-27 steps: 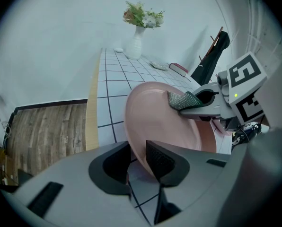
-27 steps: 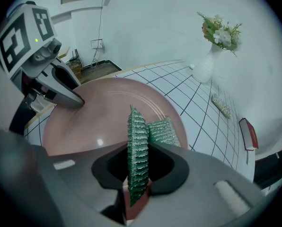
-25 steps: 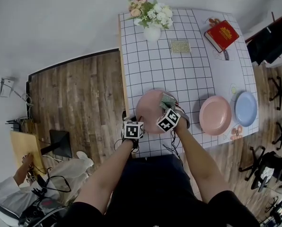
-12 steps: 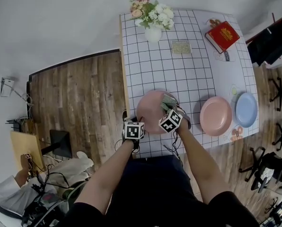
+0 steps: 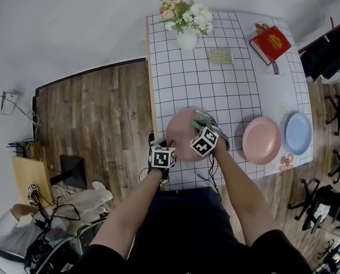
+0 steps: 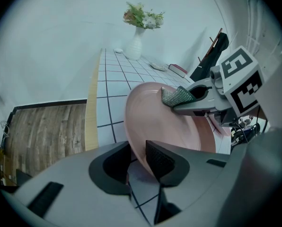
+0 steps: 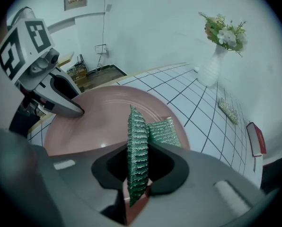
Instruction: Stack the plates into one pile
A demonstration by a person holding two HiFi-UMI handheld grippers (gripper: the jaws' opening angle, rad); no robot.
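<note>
Hardly any change: left gripper (image 6: 138,157) pinches plate (image 5: 181,137) rim, right gripper (image 7: 138,167) clamps sponge (image 7: 136,145) (green) against it; table (image 5: 215,84) twelve o'clock, floor (image 5: 96,119) nine.

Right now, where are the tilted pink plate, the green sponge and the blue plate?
tilted pink plate (image 6: 150,122), left gripper view, on its inner face.
green sponge (image 7: 137,126), right gripper view, on its upright edge.
blue plate (image 5: 298,132), head view, on its centre.

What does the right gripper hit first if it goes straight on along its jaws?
Likely the pink plate: the right gripper aims its clamped green scouring pad at the plate's face; contact unclear.
</note>
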